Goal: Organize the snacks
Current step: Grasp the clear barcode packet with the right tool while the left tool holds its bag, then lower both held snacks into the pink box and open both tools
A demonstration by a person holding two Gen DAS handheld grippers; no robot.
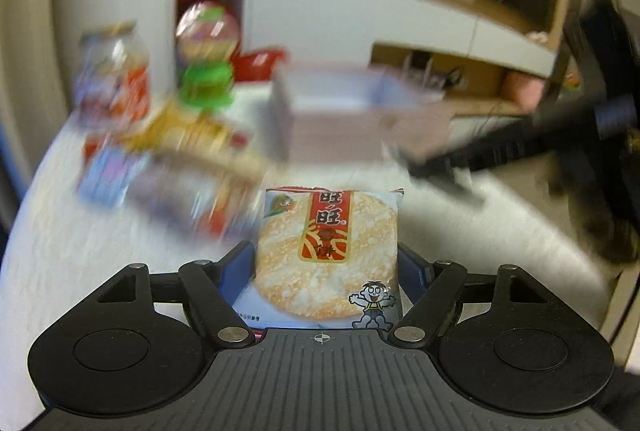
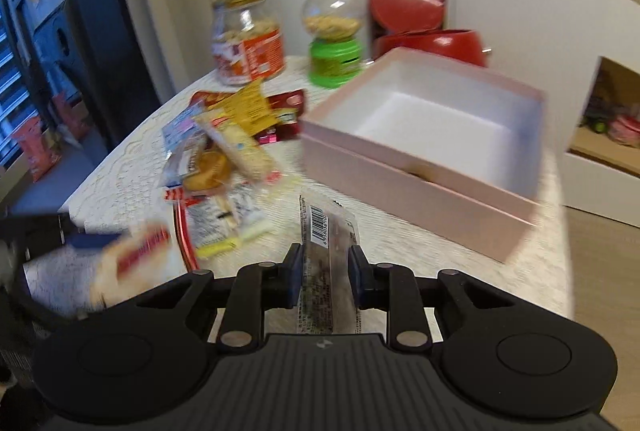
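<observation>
My left gripper (image 1: 326,263) is shut on a rice cracker packet (image 1: 328,255), white with a red label and a cartoon boy, held above the white table. My right gripper (image 2: 324,273) is shut on a clear wrapped snack bar (image 2: 326,251) with a barcode. The open pink box (image 2: 432,147) with a white inside stands on the table ahead and right of the right gripper; it also shows blurred in the left wrist view (image 1: 352,107). A pile of loose snack packets (image 2: 224,151) lies left of the box. The left gripper with its packet shows blurred in the right wrist view (image 2: 132,251).
A glass jar with an orange label (image 2: 248,39), a green candy dispenser (image 2: 334,35) and a red bowl (image 2: 436,45) stand at the table's far edge. The right gripper's arm (image 1: 520,135) crosses the left wrist view at the right. The table edge runs along the right (image 2: 560,231).
</observation>
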